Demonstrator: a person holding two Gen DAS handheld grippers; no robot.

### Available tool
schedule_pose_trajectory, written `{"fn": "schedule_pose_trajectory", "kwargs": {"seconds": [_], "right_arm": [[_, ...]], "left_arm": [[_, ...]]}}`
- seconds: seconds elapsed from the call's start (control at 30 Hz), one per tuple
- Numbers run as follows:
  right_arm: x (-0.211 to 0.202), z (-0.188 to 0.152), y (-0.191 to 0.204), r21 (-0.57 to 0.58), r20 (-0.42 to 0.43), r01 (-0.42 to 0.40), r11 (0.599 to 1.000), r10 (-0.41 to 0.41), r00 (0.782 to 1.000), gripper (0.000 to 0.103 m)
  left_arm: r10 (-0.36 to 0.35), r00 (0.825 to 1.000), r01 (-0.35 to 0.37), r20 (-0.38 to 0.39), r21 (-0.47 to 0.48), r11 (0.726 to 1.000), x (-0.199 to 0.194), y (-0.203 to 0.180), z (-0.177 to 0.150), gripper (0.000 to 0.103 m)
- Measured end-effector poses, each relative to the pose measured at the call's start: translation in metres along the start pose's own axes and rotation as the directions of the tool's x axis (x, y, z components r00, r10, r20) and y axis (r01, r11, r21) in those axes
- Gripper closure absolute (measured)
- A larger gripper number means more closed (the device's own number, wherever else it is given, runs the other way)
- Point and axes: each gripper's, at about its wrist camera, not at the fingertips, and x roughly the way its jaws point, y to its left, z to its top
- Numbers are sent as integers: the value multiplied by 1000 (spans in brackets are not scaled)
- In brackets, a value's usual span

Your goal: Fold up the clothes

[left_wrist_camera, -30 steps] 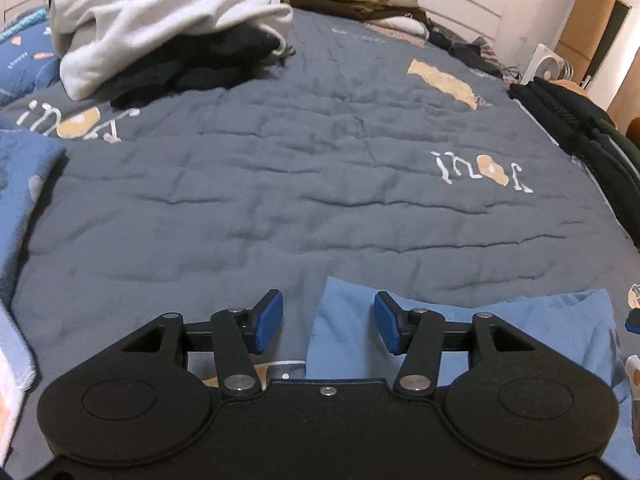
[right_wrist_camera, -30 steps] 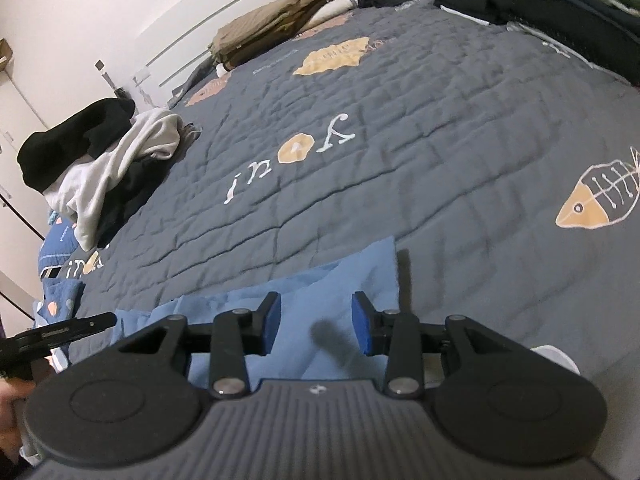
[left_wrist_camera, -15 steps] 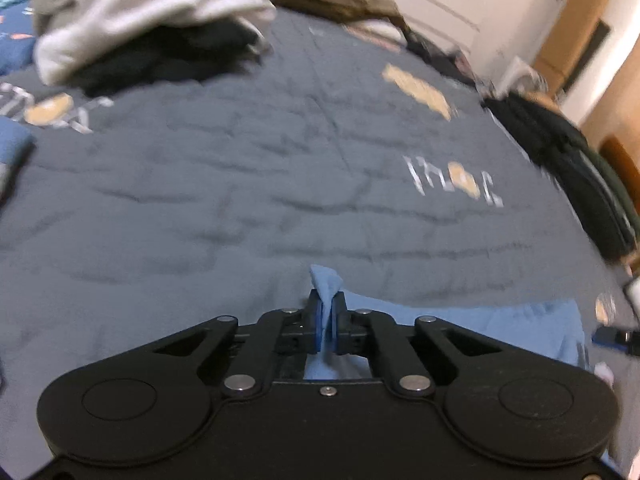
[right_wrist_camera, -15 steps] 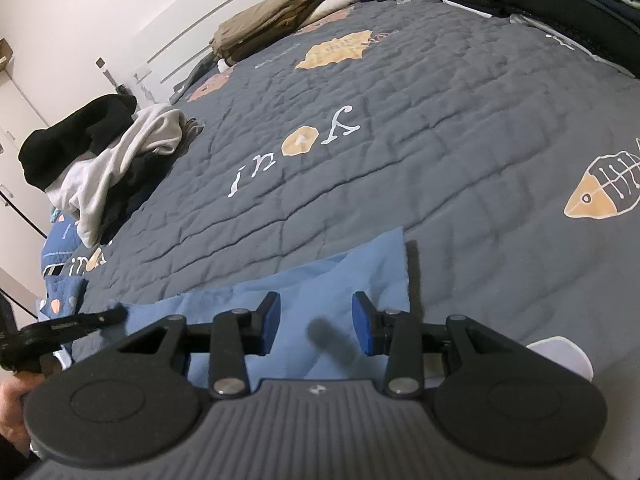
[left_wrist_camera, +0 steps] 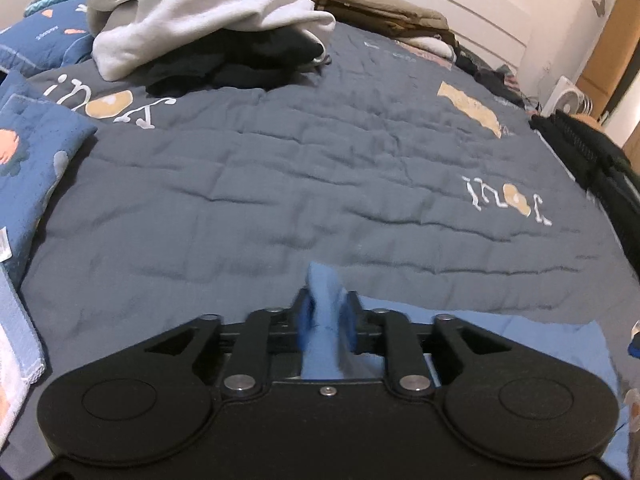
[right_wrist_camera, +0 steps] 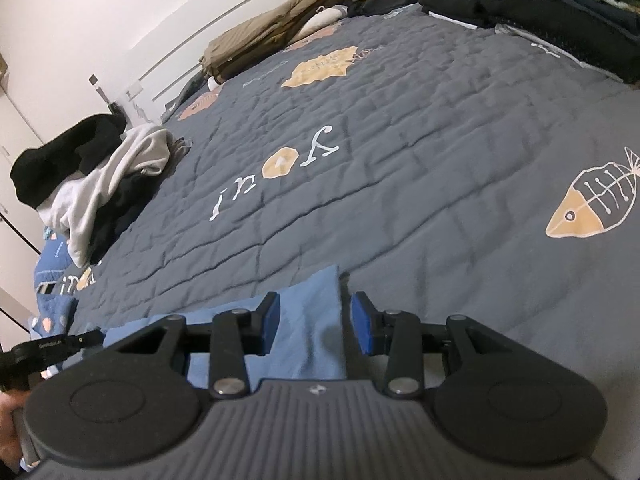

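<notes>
A light blue cloth (left_wrist_camera: 500, 332) lies flat along the lower edge of the left wrist view, on a grey quilted bedspread (left_wrist_camera: 320, 168) printed with white letters and tan shapes. One corner of the cloth is bunched up into a ridge that stands between the blue pads of the left gripper (left_wrist_camera: 325, 316). The jaws there are opening, and the fold is blurred, so whether the pads press on it is hard to say; the cloth does fill the narrow gap between them.

In the right wrist view the same cloth (right_wrist_camera: 312, 320) shows at the lower middle, its far corner pointing up the frame. The right gripper (right_wrist_camera: 316, 322) hangs over that corner with its jaws apart; the pads sit on either side of the cloth edge and do not touch it. At the lower left edge of this view a hand (right_wrist_camera: 10, 420) grasps a black handle.

Further out, a heap of white and black clothes (left_wrist_camera: 192, 28) sits at the upper left of the left view, with folded tan clothes (left_wrist_camera: 376, 8) at the upper middle beside the headboard. A stack of folded dark clothes (right_wrist_camera: 540, 12) fills the upper right of the right view. A blue patterned pillow (left_wrist_camera: 28, 160) lies at the left edge of the left view, and a white fan (left_wrist_camera: 568, 98) stands at the upper right
</notes>
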Motion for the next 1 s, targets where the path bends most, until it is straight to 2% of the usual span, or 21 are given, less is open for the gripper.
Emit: {"fn": "schedule_pose_trajectory", "kwargs": {"seconds": [0.07,0.23,0.37,0.57,0.6,0.63,0.67,0.7,0.77,0.87,1.0], "right_arm": [[3,3,-3,6,3,-7,1000,7,1000,62],[17,3,10,-42,-17,-43,998,42,999,59],[33,-4,21,-97,-55,-28,995,23,998,59],[52,-12,23,-115,-51,34,993,-40,998,60],[53,-13,21,-108,-46,36,993,-41,998,64],[53,-14,21,-104,-39,38,994,-43,998,74],[54,-16,20,-105,-32,43,994,-47,998,85],[54,-16,18,-102,-33,44,994,-47,998,103],[56,-15,13,-72,-37,32,997,-35,999,103],[53,-12,8,-39,-16,24,999,-24,1000,103],[45,-4,6,-27,30,-1,1000,2,1000,103]], "left_arm": [[2,1000,-2,2,2,1000,-1,0,-1,72],[8,1000,-8,-13,2,1000,1,0,-3,72],[11,1000,-11,-22,6,1000,3,0,-5,72],[15,999,-15,-30,13,1000,7,0,-8,72],[13,999,-13,-30,17,1000,7,-1,-9,72],[5,999,-4,-33,23,1000,7,-2,-10,73],[-3,999,4,-37,28,1000,7,-2,-10,74],[-18,999,19,-43,28,999,8,-3,-11,80],[-39,998,40,-45,24,999,8,-4,-12,92],[-51,998,51,-31,23,998,6,-4,-12,99],[-71,997,71,28,-3,997,-3,2,-8,100]]}}
